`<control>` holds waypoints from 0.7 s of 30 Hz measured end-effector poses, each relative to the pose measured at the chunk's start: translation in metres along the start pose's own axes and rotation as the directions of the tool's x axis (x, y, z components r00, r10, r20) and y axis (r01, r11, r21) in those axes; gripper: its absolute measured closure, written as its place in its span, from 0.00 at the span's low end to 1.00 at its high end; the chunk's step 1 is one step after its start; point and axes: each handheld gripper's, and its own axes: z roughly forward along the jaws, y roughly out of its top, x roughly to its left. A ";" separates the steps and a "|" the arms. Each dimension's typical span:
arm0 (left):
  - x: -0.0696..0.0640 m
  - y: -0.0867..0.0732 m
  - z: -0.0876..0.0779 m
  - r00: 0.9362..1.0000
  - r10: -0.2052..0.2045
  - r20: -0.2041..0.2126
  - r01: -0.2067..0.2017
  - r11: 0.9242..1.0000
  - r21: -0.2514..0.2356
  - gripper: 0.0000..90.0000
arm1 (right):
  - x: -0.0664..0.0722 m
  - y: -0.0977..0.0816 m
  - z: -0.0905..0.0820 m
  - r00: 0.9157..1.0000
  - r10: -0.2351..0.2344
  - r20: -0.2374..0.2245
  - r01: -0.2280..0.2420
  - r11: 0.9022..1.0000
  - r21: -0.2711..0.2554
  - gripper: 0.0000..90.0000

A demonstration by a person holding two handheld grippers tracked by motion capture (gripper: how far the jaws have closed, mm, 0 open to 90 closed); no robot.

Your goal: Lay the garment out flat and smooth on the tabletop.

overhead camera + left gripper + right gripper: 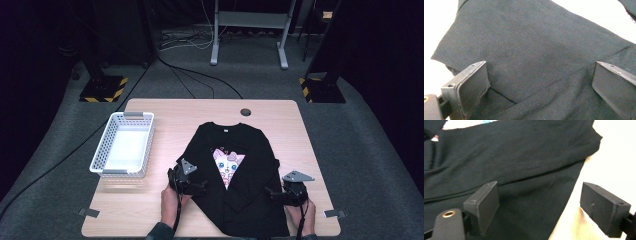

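A black long-sleeved shirt (240,175) with a pink cat print (227,164) lies flat on the wooden table (145,210), its sleeves folded in across the front. My left gripper (199,186) rests at the shirt's lower left edge. Its jaws stand open over the black cloth (534,50), with a folded seam running between them. My right gripper (274,193) is at the lower right edge, open too. The shirt's side edge (529,195) and bare table (614,157) lie between its jaws. Neither gripper pinches the fabric.
A white plastic basket (101,150) stands empty at the table's left, close to the left gripper. A round cable hole (245,112) sits at the far edge. A person's hands (170,200) come in at the near edge. Stands and cables are on the floor beyond.
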 end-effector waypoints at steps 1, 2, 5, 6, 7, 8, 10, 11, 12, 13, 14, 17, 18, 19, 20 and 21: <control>0.001 0.001 0.000 1.000 0.004 0.001 -0.004 1.000 0.003 0.01 | -0.001 0.001 0.003 1.000 -0.011 -0.001 0.011 1.000 0.012 0.16; 0.001 0.001 0.001 1.000 0.004 0.000 -0.004 1.000 0.003 0.01 | -0.003 0.003 0.006 1.000 -0.011 -0.019 0.012 1.000 0.020 0.15; 0.004 0.003 0.003 1.000 0.002 0.000 -0.002 1.000 0.001 0.01 | -0.009 0.010 0.014 0.999 -0.021 -0.029 0.022 1.000 0.020 0.12; 0.005 0.004 0.004 1.000 0.001 0.002 -0.001 1.000 0.001 0.01 | -0.010 0.012 0.016 0.999 -0.022 -0.031 0.022 1.000 0.022 0.12; 0.007 0.005 0.005 1.000 0.002 0.002 -0.002 1.000 0.002 0.01 | -0.011 0.014 0.018 0.999 -0.023 -0.033 0.023 1.000 0.021 0.12; 0.009 0.006 0.006 1.000 -0.001 0.003 0.001 1.000 0.003 0.01 | -0.013 0.015 0.020 0.999 -0.025 -0.035 0.026 0.999 0.022 0.11; 0.012 0.008 0.008 1.000 0.002 0.004 -0.002 1.000 0.005 0.01 | -0.015 0.018 0.024 0.999 -0.030 -0.041 0.031 0.999 0.024 0.11; 0.012 0.008 0.008 1.000 0.002 0.004 -0.002 1.000 0.005 0.01 | -0.015 0.018 0.024 0.999 -0.030 -0.041 0.031 0.999 0.024 0.11; 0.013 0.009 0.009 1.000 -0.004 0.005 0.004 1.000 0.005 0.01 | -0.016 0.019 0.025 0.999 -0.030 -0.042 0.031 0.999 0.025 0.10; 0.014 0.009 0.010 1.000 -0.002 0.005 0.002 1.000 0.006 0.01 | -0.017 0.020 0.026 0.999 -0.028 -0.042 0.029 0.999 0.026 0.10; 0.014 0.009 0.010 1.000 0.000 0.006 0.000 1.000 0.005 0.01 | -0.018 0.021 0.027 0.999 -0.028 -0.044 0.029 0.999 0.024 0.10; 0.013 0.009 0.009 1.000 0.005 0.006 -0.005 1.000 0.002 0.01 | -0.020 0.023 0.029 0.998 -0.033 -0.051 0.034 0.999 0.026 0.09; 0.013 0.009 0.009 1.000 0.003 0.009 -0.003 1.000 0.002 0.01 | -0.020 0.023 0.029 0.998 -0.036 -0.056 0.038 0.999 0.024 0.09; 0.014 0.009 0.009 1.000 0.002 0.015 -0.002 1.000 0.001 0.01 | -0.021 0.024 0.030 0.998 -0.035 -0.059 0.036 0.999 0.026 0.09; 0.014 0.009 0.008 1.000 0.001 0.025 -0.001 1.000 -0.003 0.01 | -0.022 0.024 0.030 0.997 -0.033 -0.064 0.035 0.999 0.025 0.09; 0.015 0.008 0.007 1.000 0.000 0.032 0.000 1.000 -0.011 0.01 | -0.023 0.025 0.031 0.997 -0.033 -0.068 0.035 0.999 0.024 0.09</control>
